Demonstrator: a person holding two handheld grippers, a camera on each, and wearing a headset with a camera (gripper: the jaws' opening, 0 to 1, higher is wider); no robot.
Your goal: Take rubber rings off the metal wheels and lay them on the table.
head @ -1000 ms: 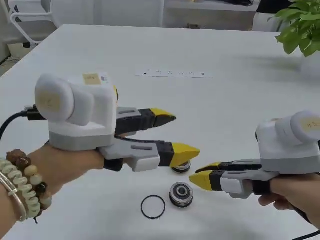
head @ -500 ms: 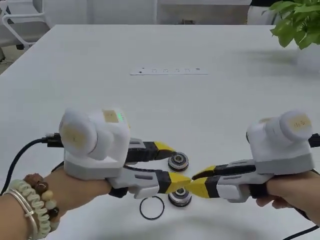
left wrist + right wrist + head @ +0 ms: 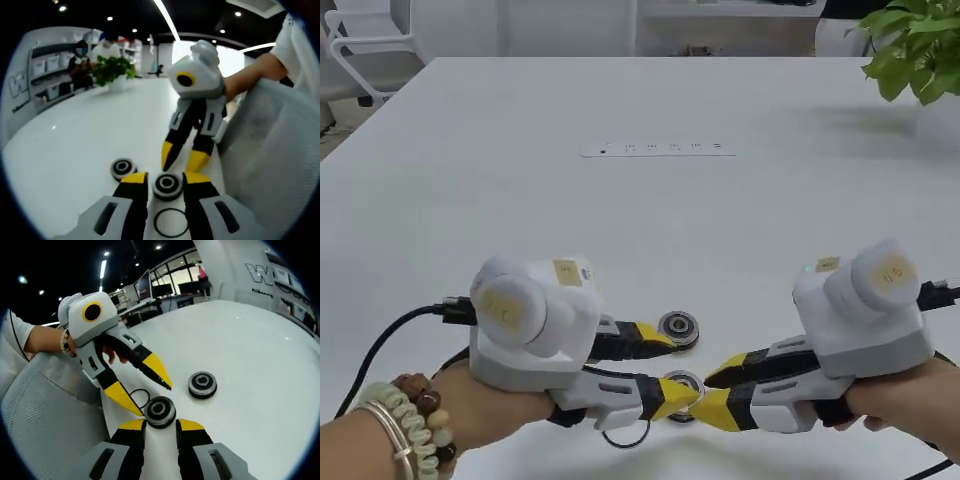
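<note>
The left gripper [image 3: 672, 365] has its jaws spread either side of the near wheel [image 3: 160, 412] on the worktop [image 3: 640, 220], the right gripper [image 3: 161, 426] has its jaws slightly parted at the rim, so probably left should clamp the metal hard while right nips only the ring [image 3: 173, 407] and peels.

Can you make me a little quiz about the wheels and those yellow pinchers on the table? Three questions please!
1. Count: how many metal wheels sit on the table?
2. True or false: a loose rubber ring lies flat on the table.
3. Pick one: the left gripper and the right gripper both aim their fingers at
A. the nearer wheel
B. the farther wheel
C. the green plant

Key: 1. two. 2. true. 3. A.
</note>
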